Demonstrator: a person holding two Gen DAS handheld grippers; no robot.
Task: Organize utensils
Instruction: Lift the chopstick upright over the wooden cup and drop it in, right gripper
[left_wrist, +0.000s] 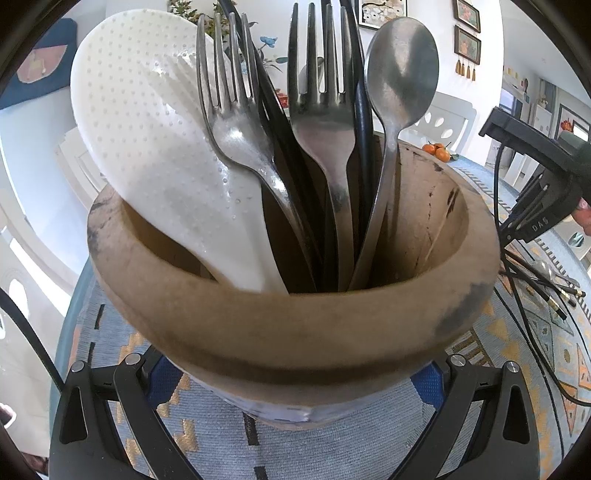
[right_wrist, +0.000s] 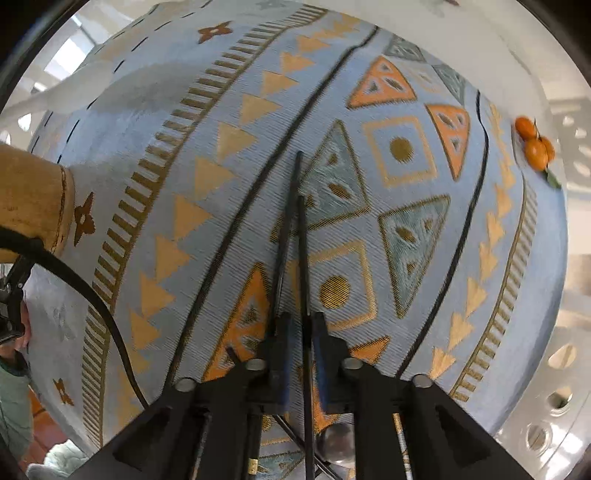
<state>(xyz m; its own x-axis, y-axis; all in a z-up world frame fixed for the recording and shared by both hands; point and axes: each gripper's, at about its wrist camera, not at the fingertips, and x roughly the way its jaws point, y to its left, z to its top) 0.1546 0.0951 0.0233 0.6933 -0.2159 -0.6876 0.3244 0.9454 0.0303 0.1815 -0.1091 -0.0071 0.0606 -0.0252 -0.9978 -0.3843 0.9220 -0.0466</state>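
The left gripper is held angled downward, jaws spread wide; the right gripper is pointed straight down, pinched shut.

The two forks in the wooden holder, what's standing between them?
In the left wrist view, black chopsticks stand between the left fork and the right fork inside the wooden holder.
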